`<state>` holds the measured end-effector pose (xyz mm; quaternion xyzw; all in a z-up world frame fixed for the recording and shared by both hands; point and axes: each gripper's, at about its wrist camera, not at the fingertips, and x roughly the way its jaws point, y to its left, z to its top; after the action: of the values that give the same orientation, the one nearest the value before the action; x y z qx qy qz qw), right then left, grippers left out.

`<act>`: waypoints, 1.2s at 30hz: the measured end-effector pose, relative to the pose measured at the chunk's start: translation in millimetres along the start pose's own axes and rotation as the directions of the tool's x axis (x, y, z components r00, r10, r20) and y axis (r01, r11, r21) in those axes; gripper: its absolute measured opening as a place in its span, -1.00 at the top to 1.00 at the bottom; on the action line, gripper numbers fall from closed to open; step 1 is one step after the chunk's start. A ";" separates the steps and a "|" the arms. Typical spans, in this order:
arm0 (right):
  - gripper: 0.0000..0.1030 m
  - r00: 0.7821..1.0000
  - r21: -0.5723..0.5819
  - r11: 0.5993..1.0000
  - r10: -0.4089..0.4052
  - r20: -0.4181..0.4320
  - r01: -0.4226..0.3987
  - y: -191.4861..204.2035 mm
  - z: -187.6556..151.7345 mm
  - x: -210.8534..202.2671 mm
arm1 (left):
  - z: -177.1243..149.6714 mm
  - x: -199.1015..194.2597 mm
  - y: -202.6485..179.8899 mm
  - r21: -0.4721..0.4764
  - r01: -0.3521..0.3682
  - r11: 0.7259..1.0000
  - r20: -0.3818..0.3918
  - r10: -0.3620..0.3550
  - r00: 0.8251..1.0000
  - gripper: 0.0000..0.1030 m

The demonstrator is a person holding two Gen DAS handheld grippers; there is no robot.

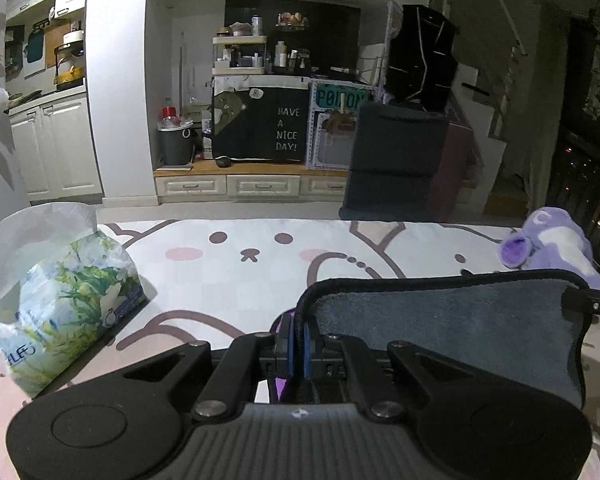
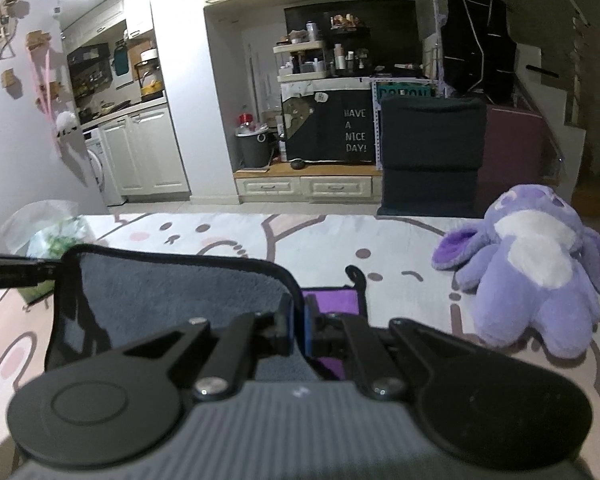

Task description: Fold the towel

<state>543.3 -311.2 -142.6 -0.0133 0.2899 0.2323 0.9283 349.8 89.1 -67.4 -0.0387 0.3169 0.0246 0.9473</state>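
Observation:
A grey towel [image 1: 440, 316] with a black hem and a purple underside is held up between both grippers above the bed. My left gripper [image 1: 299, 344] is shut on the towel's left corner. My right gripper [image 2: 299, 326] is shut on the towel's [image 2: 172, 292] right corner. The towel's purple side [image 2: 332, 300] shows beyond the right fingers. The right gripper's tip [image 1: 592, 304] shows at the right edge of the left wrist view. The left gripper's tip [image 2: 16, 272] shows at the left edge of the right wrist view.
The bed sheet [image 1: 240, 280] has a cartoon rabbit print. A tissue pack [image 1: 60, 300] lies at the left, and also shows in the right wrist view [image 2: 56, 236]. A purple plush toy [image 2: 536, 272] lies at the right. A dark chair [image 2: 432, 156] and shelves stand beyond the bed.

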 end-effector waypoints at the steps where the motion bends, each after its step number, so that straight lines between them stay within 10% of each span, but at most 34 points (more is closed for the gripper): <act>1: 0.88 1.000 0.002 1.000 -0.001 0.002 0.001 -1.0 1.2 3.9 | 0.7 2.8 0.0 0.000 -0.002 1.000 0.003 0.002 1.000 0.90; 36: 0.87 0.993 -0.002 0.996 -0.091 -0.078 0.091 -5.5 -1.0 104.8 | -1.2 100.0 -3.9 0.053 -0.080 0.995 -0.059 0.083 0.995 0.90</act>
<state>621.0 -271.9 -201.1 -0.0347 0.3250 0.1890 0.9260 429.1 87.4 -128.3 -0.0023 0.3474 0.0538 0.9362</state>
